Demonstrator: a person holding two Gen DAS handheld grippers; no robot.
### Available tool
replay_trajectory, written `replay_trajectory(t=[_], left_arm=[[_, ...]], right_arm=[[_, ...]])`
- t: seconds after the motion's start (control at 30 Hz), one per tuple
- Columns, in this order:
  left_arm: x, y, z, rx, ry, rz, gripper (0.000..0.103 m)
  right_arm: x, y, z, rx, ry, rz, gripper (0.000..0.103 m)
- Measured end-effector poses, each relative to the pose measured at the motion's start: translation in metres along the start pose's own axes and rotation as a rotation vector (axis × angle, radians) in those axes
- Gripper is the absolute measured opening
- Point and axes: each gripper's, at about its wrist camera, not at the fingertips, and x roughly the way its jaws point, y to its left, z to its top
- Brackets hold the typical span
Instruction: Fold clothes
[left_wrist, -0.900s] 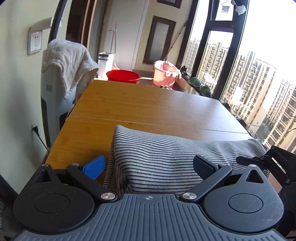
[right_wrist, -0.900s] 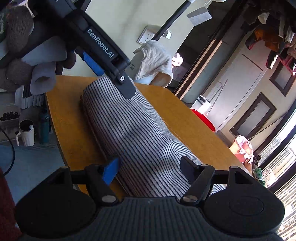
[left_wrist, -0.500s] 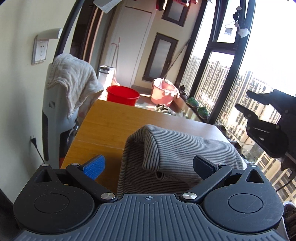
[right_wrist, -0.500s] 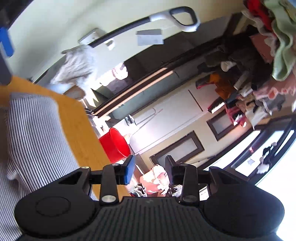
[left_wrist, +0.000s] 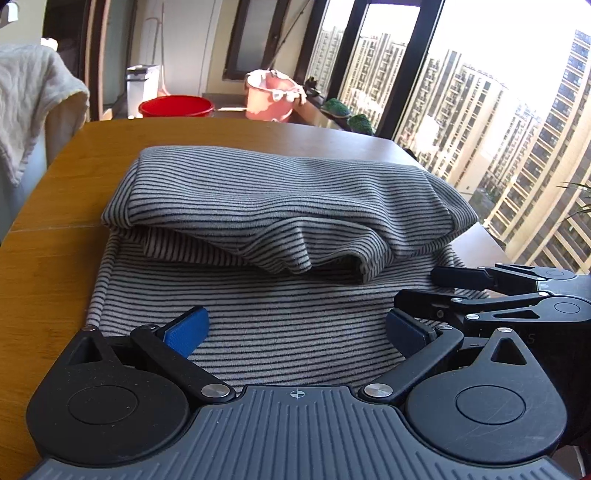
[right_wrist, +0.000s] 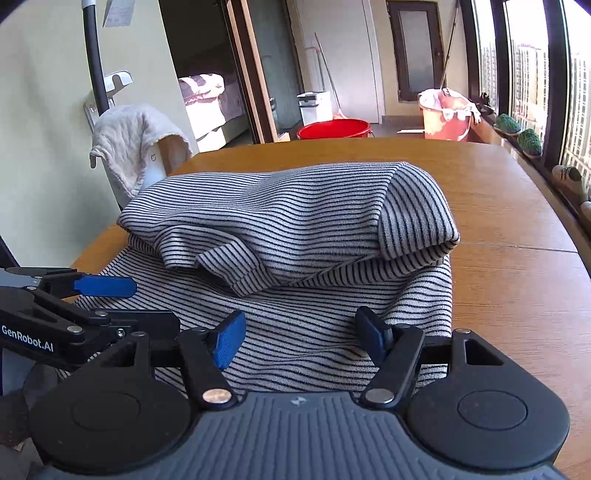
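A grey garment with thin black stripes (left_wrist: 280, 206) lies on the wooden table (left_wrist: 66, 173), its far part folded back over itself toward me. It also shows in the right wrist view (right_wrist: 295, 229). My left gripper (left_wrist: 295, 332) is open and empty, low over the garment's near edge. My right gripper (right_wrist: 301, 338) is open and empty, also over the near flat layer. The right gripper shows at the right of the left wrist view (left_wrist: 428, 288). The left gripper shows at the left of the right wrist view (right_wrist: 122, 302).
A white towel (right_wrist: 136, 162) hangs over a chair at the table's left. A red basin (left_wrist: 176, 107) and a pink bucket (left_wrist: 271, 98) stand on the floor beyond the table. Windows (left_wrist: 480, 110) run along the right side.
The garment's far part has been folded over toward me and let go. Both grippers have come down to the near edge, side by side. The right gripper has opened wider.
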Motion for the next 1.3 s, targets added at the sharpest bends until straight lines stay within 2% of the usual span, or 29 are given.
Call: replay_trajectory(t=[0.07, 0.13, 0.33, 0.47, 0.53, 0.63, 0.67, 0.7, 0.73, 0.83, 0.9, 0.97, 1.0, 1.07, 1.1, 1.2, 1.23, 1.3], left_arm=[[-0.008, 0.000, -0.006, -0.015, 0.003, -0.002, 0.103], [-0.013, -0.001, -0.012, -0.034, 0.003, -0.008, 0.103], [-0.021, -0.015, -0.015, -0.008, 0.029, -0.011, 0.103], [-0.059, -0.032, -0.044, -0.028, 0.067, -0.053, 0.103], [-0.071, -0.040, -0.054, 0.000, 0.079, -0.047, 0.103], [-0.074, -0.046, -0.051, 0.035, 0.062, -0.028, 0.103], [-0.072, -0.047, -0.048, 0.037, 0.042, -0.021, 0.103], [-0.070, -0.047, -0.046, 0.040, 0.023, -0.015, 0.103], [-0.067, -0.045, -0.044, 0.051, 0.008, -0.007, 0.103], [-0.059, -0.044, -0.039, 0.082, 0.003, 0.004, 0.103], [-0.050, -0.039, -0.037, 0.078, 0.022, -0.020, 0.103], [-0.046, -0.037, -0.041, 0.104, 0.017, -0.030, 0.103], [-0.046, -0.037, -0.044, 0.125, 0.010, -0.030, 0.103], [-0.047, -0.038, -0.045, 0.133, 0.006, -0.033, 0.103], [-0.046, -0.040, -0.045, 0.127, 0.006, -0.035, 0.103], [-0.044, -0.038, -0.043, 0.097, 0.007, -0.048, 0.103], [-0.043, -0.037, -0.042, 0.091, 0.008, -0.050, 0.103], [-0.040, -0.036, -0.041, 0.093, 0.009, -0.051, 0.103]], right_arm=[[-0.011, -0.002, -0.006, 0.018, 0.003, 0.018, 0.077], [-0.007, -0.005, 0.003, 0.036, 0.024, 0.032, 0.079], [-0.034, 0.026, -0.023, -0.109, 0.040, 0.016, 0.080], [-0.065, 0.038, -0.044, -0.131, 0.064, 0.044, 0.088], [-0.074, 0.041, -0.044, -0.115, 0.088, 0.049, 0.088], [-0.083, 0.047, -0.030, -0.049, 0.077, 0.079, 0.088], [-0.084, 0.047, -0.023, -0.014, 0.070, 0.095, 0.085], [-0.083, 0.042, -0.016, 0.046, 0.073, 0.104, 0.087], [-0.080, 0.035, -0.013, 0.113, 0.086, 0.135, 0.095], [-0.056, 0.012, -0.001, 0.391, 0.160, 0.264, 0.096], [-0.035, 0.005, 0.000, 0.503, 0.216, 0.340, 0.096], [-0.015, 0.005, 0.014, 0.547, 0.232, 0.367, 0.098], [-0.008, 0.007, 0.024, 0.541, 0.224, 0.358, 0.098], [0.005, 0.011, 0.059, 0.515, 0.148, 0.333, 0.096], [0.006, 0.017, 0.079, 0.468, 0.045, 0.300, 0.094], [-0.006, 0.042, 0.123, 0.223, -0.252, 0.143, 0.092], [-0.008, 0.044, 0.131, 0.195, -0.273, 0.138, 0.093], [-0.011, 0.034, 0.133, 0.220, -0.253, 0.185, 0.093]])
